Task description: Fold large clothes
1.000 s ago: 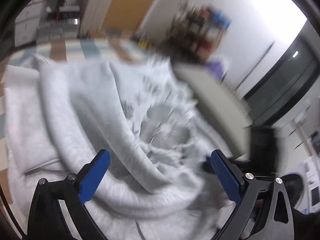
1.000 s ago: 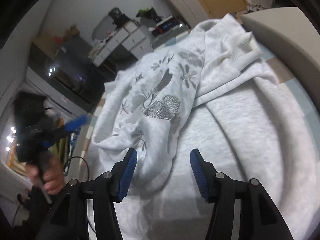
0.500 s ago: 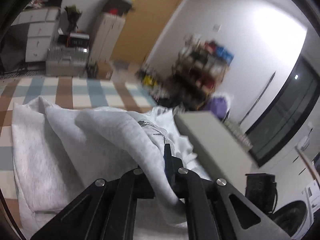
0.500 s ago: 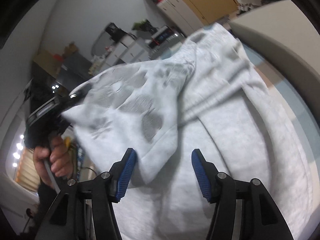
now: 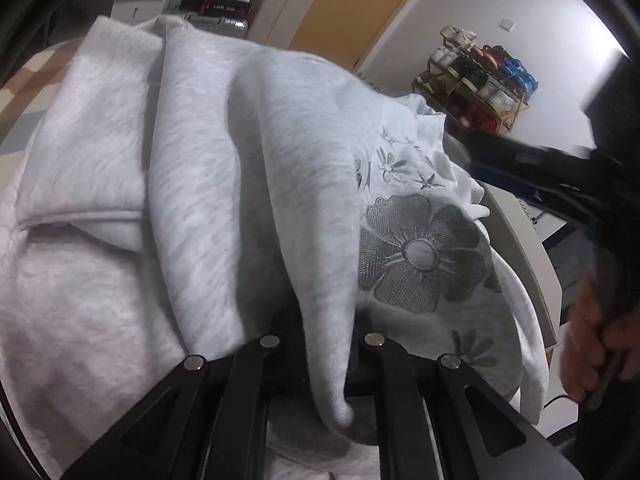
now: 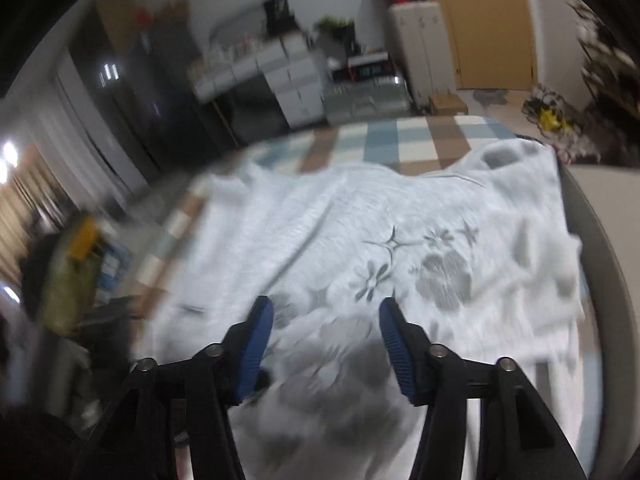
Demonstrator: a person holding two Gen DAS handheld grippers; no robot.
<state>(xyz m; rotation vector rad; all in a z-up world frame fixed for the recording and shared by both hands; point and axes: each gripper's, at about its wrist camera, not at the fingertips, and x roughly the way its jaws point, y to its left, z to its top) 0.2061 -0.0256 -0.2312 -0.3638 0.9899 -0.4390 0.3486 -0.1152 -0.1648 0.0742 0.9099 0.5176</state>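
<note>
While the left gripper (image 5: 320,344) sits clamped on a raised fold of the grey sweatshirt (image 5: 208,184), its fingers hidden under the cloth, the right gripper (image 6: 326,344) hovers over the flower print with jaws apart and closing, nothing pinched between the blue pads (image 6: 394,340). Sweatshirt lies spread on the checked mat (image 6: 400,140), partly bunched, beside a beige cushion edge (image 5: 520,240). Step looks like carrying one side across for a fold. To do it well: keep the left pinch firm, get the right one onto the matching edge, not the middle of the print, then move both together, level, so the fold line lands straight. Right view is blurred; edge contact unclear.
</note>
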